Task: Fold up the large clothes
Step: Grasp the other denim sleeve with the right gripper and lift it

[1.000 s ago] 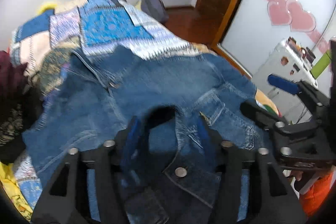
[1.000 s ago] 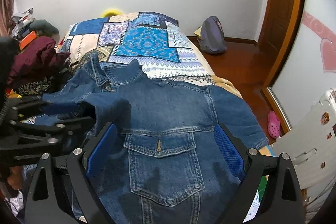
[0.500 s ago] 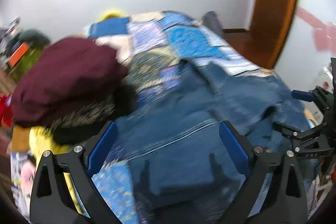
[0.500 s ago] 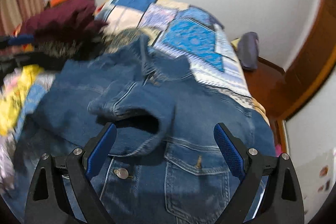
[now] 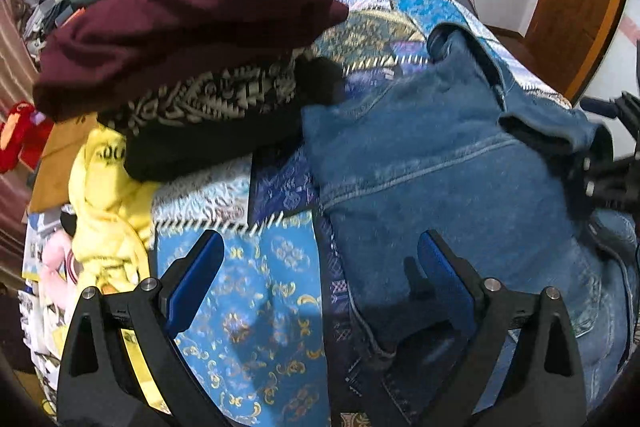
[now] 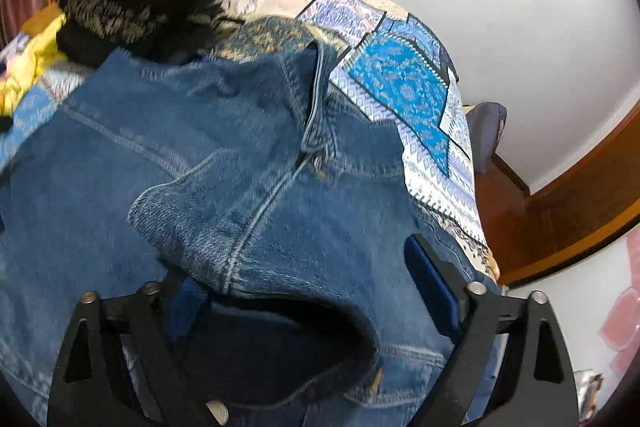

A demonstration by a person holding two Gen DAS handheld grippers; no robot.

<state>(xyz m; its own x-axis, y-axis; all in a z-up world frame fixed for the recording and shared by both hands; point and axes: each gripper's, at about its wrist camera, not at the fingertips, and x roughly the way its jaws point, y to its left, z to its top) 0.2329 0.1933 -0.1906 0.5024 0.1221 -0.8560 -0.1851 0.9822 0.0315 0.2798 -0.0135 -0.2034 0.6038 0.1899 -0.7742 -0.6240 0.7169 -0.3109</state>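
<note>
Right tool [image 6: 312, 287] tilted down—closing, seemingly around sleeve cuff [image 6: 240, 247].

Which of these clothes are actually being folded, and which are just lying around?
In the job: denim jacket; right gripper, closing around its sleeve cuff; left gripper, open.

Lying about: maroon garment, patterned black cloth, yellow garment, patchwork bedspread.

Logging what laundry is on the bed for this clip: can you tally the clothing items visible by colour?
Blue denim: 1, the denim jacket spread on the patchwork bedspread
Maroon: 1, the maroon garment on top of the pile
Black-and-cream patterned: 1, the patterned garment under it
Black: 1, the black garment at the bottom of the stack
Yellow: 1, the yellow garment beside the pile
Total: 5
</note>
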